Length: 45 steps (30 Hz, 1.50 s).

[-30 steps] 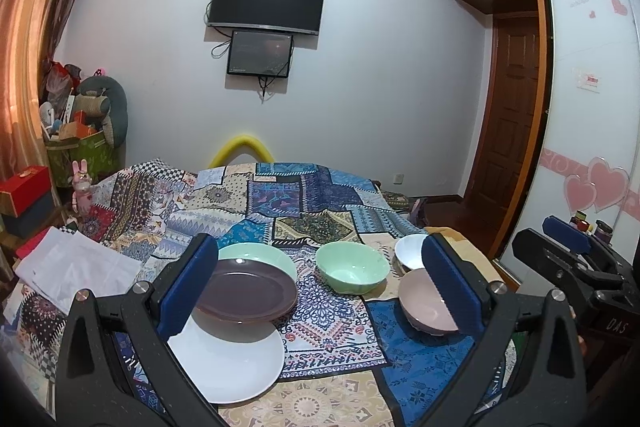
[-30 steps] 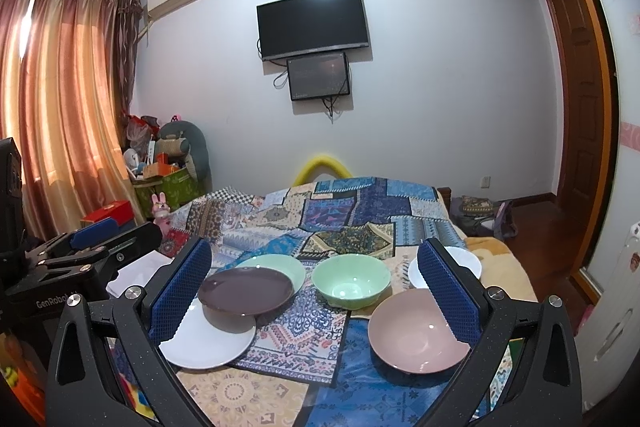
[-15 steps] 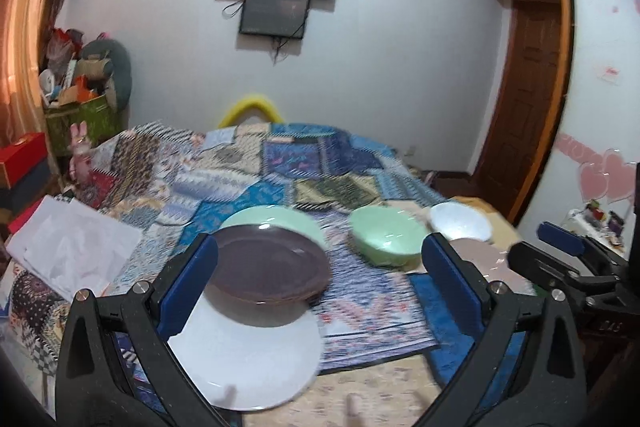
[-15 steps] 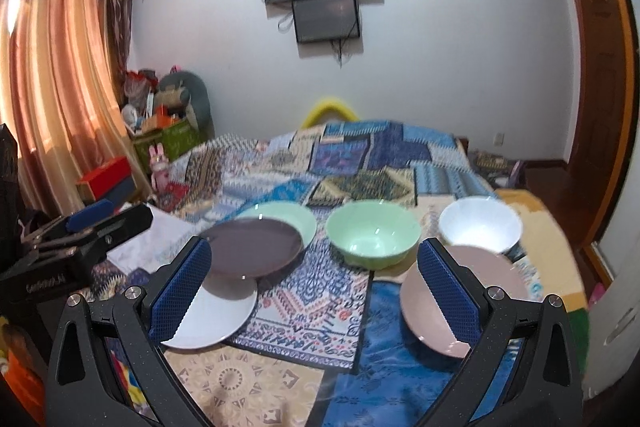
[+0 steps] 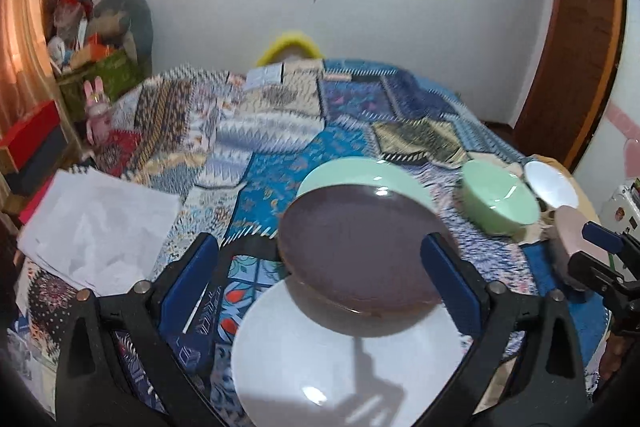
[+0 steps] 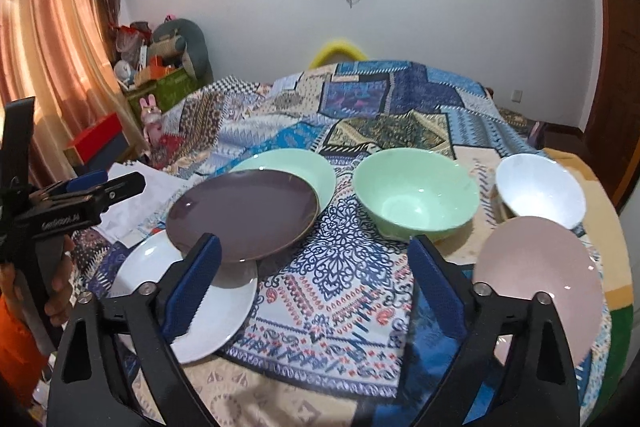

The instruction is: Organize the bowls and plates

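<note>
Dishes lie on a patchwork bedspread (image 6: 400, 107). A purple plate (image 5: 360, 247) (image 6: 244, 213) overlaps a white plate (image 5: 348, 359) (image 6: 160, 275) in front of it and a green plate (image 5: 360, 173) (image 6: 304, 167) behind it. To the right stand a green bowl (image 6: 416, 195) (image 5: 500, 201), a white bowl (image 6: 540, 189) (image 5: 550, 183) and a pink dish (image 6: 540, 275) (image 5: 568, 231). My left gripper (image 5: 320, 279) (image 6: 116, 185) is open, its fingers on either side of the purple plate's near rim. My right gripper (image 6: 316, 287) (image 5: 592, 247) is open and empty, between the purple plate and the pink dish.
White paper sheets (image 5: 96, 227) lie on the bed's left side. Left of the bed are a red box (image 5: 28, 135), a bunny toy (image 5: 98, 107) and a pile of bags and soft toys (image 6: 168, 59). A wooden door (image 5: 576, 59) stands at the right. A hand (image 6: 56, 291) holds the left gripper.
Both grippers have moved forward and tilted down toward the dishes. The left one is now close over the purple and white plates. The dishes have not moved.
</note>
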Motion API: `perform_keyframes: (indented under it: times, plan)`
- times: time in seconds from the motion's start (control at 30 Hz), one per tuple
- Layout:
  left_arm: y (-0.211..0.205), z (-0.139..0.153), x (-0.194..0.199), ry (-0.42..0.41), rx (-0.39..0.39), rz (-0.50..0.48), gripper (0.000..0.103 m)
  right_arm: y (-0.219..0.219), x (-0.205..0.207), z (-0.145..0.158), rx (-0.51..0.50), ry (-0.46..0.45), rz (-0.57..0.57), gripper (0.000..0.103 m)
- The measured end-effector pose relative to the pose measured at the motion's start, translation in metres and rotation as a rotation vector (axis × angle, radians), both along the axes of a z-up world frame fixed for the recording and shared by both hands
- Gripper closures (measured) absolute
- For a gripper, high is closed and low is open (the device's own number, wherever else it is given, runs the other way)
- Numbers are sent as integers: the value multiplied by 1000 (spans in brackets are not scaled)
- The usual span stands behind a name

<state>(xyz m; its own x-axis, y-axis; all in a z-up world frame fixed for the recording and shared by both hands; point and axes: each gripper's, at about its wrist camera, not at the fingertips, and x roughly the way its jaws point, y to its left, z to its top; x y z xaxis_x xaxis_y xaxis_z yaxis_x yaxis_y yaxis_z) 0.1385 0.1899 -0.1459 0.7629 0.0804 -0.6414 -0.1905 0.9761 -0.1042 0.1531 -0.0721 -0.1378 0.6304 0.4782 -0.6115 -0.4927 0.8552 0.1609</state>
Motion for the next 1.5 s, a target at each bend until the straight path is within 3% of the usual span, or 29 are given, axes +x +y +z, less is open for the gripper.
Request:
perform_keyframes:
  times: [0.1, 0.43, 0.53, 0.77, 0.9, 1.3, 1.5]
  plan:
    - [20, -16, 19, 68, -9, -1, 19, 6, 12, -9, -3, 38, -5, 20]
    - [57, -55, 67, 198, -64, -64, 33, 33, 40, -35, -29, 136, 14, 40]
    - [61, -64, 83, 236, -101, -93, 45, 42, 50, -42, -36, 167, 23, 50]
    - [69, -83, 107, 311, -158, -127, 70, 54, 65, -53, -49, 222, 27, 60]
    - [75, -87, 113, 328, -233, -158, 74, 58, 70, -58, -67, 239, 31, 66]
    - [65, -94, 125, 392, -273, -248, 75, 67, 84, -74, -74, 315, 46, 73]
    - [70, -97, 131, 427, -343, -256, 76, 67, 93, -81, -31, 367, 41, 75]
